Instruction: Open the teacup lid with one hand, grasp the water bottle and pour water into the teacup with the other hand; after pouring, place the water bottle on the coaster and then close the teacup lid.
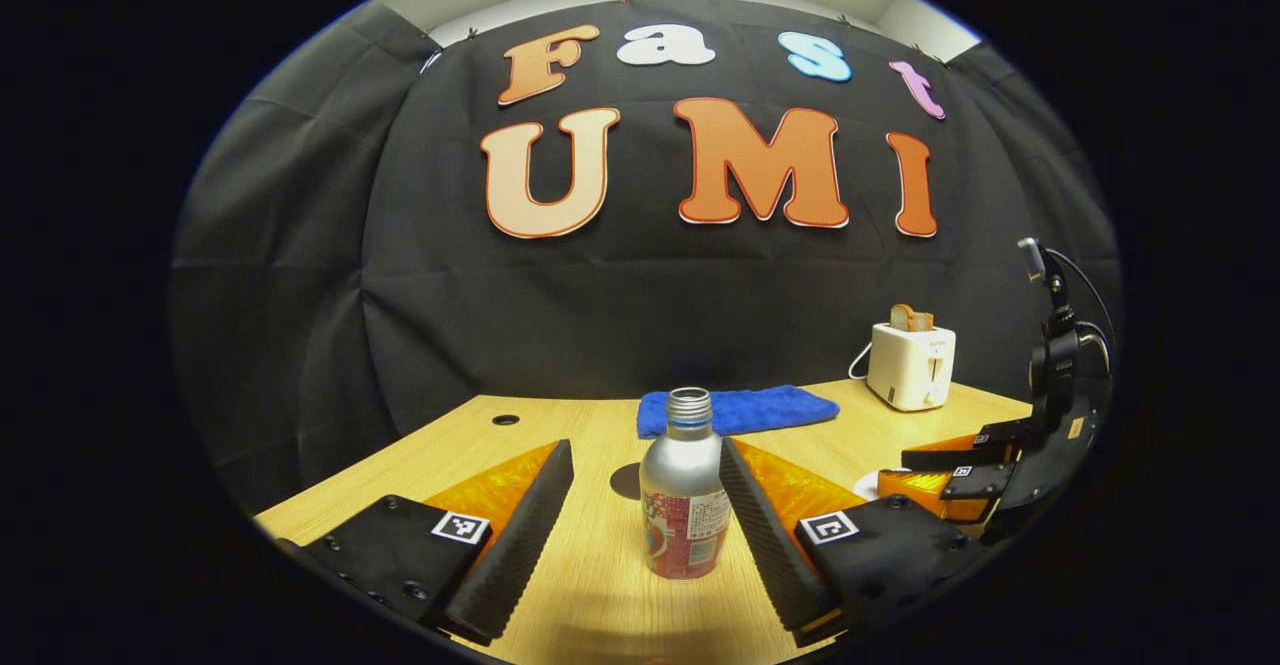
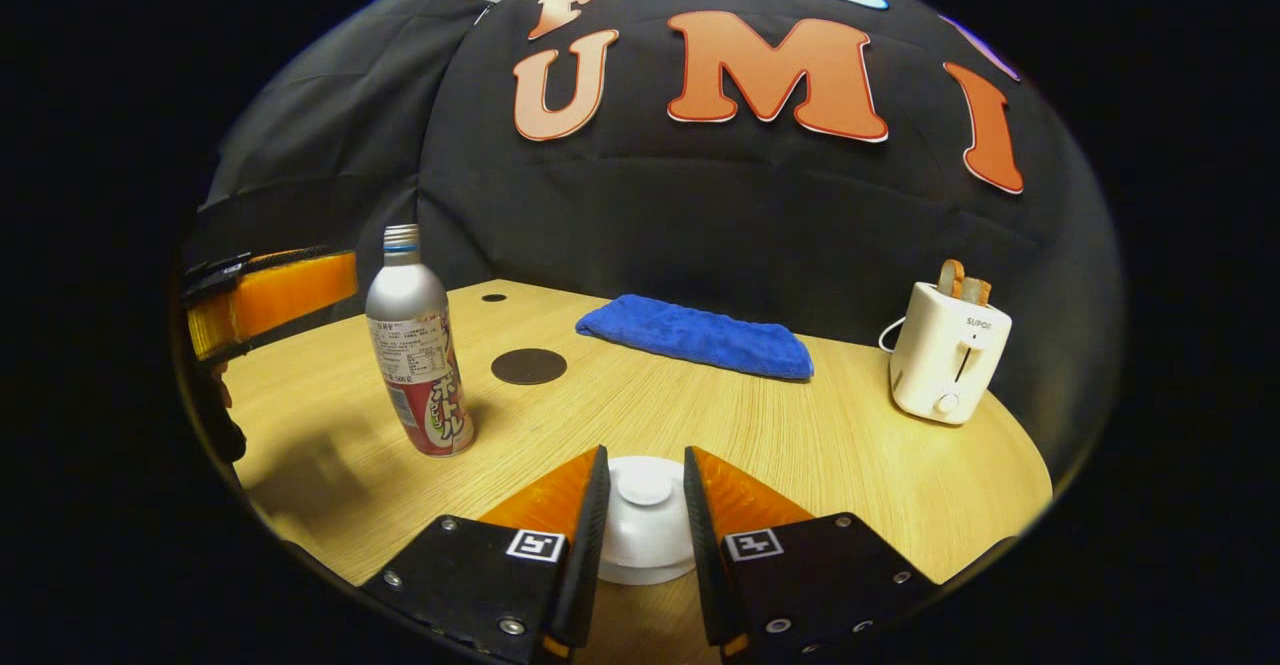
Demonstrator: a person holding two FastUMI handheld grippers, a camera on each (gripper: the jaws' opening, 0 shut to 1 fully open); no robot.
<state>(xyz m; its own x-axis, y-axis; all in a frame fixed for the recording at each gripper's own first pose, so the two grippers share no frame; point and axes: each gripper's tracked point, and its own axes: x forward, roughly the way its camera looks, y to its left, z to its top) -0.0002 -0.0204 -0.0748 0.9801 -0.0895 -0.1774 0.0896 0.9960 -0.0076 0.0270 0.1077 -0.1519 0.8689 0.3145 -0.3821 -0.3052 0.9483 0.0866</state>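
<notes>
- Left gripper (image 1: 645, 515) spread wide, fingers either side of the water bottle (image 1: 685, 490); right-hand finger close against the bottle's side, left-hand finger well apart from it, so not clamped on anything.
- Water bottle upright on the wooden table (image 1: 600, 585), silver metal body, threaded neck with no cap, printed red and white label round the lower half.
- Just behind the bottle in the left gripper view, a dark round coaster (image 1: 628, 482), partly hidden by the bottle.
- Further back, a folded blue towel (image 1: 738, 410) flat on the table near the booth's cloth wall.
- At the right rear corner, a white toaster (image 1: 910, 365) with bread slices standing in its slots and a white cord trailing behind it.
- Right gripper (image 2: 646, 520) narrowed around the white teacup lid (image 2: 645, 520), fingers hard by its sides; whether both press on the lid or its knob cannot be told.
- Lid seated on the cup, round knob on top, right at the near table edge (image 2: 800, 465) in the right gripper view.
- Off to the left in that view, the water bottle (image 2: 418, 345) upright, the left gripper (image 2: 270, 300) just beside it at neck height.
- Coaster (image 2: 528, 366) bare on the table, near the bottle and between it and the blue towel (image 2: 700, 337).
- Toaster (image 2: 948, 355) at the far right, well apart from the cup.
- In the left gripper view, the right gripper (image 1: 965, 480) low at the right edge with a cable rising behind it.
</notes>
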